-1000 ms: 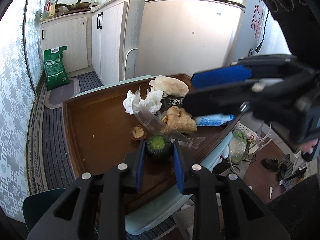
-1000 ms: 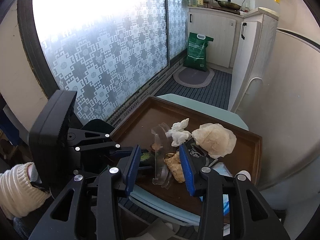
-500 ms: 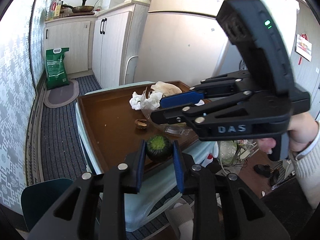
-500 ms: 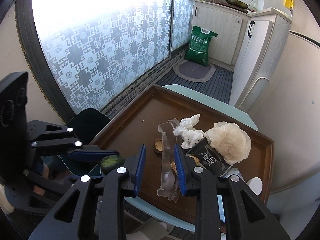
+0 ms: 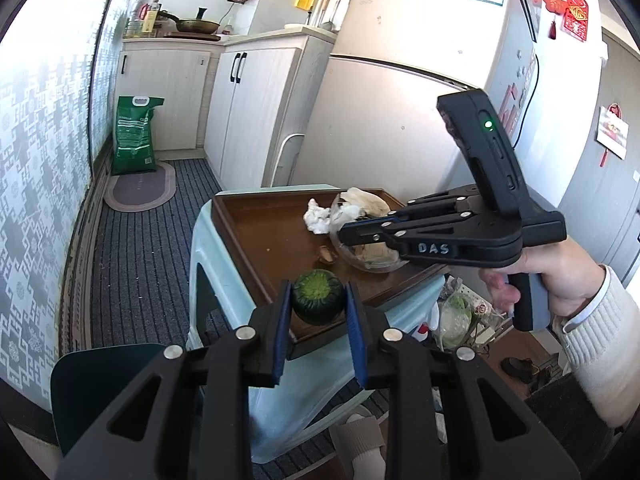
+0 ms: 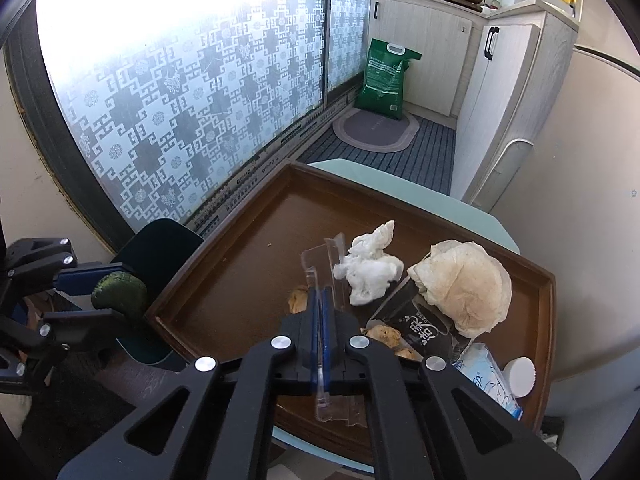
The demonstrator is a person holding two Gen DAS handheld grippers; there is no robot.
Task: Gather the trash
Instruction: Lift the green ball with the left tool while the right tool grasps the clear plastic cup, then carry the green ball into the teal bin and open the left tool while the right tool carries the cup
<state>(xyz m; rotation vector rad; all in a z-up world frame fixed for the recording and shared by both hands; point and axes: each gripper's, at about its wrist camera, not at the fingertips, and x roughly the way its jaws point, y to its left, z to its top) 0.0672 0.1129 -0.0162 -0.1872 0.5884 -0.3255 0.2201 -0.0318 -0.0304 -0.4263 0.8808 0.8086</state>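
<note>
My left gripper is shut on a round dark-green squash end and holds it just off the near corner of the brown tray. The right wrist view shows the same green piece left of the tray. My right gripper is shut on the thin wall of a clear plastic container over the tray's middle. On the tray lie a white tissue, crumpled brownish paper, a black wrapper, ginger pieces and a nut shell.
The tray rests on a pale blue table. A blue-white packet and white cap lie at the tray's right corner. A dark teal chair stands by the near left. A fridge, cabinets and green sack stand behind.
My left gripper has pulled back from the tray, carrying the green squash end past its edge. My right gripper has closed from open onto the clear plastic container.
</note>
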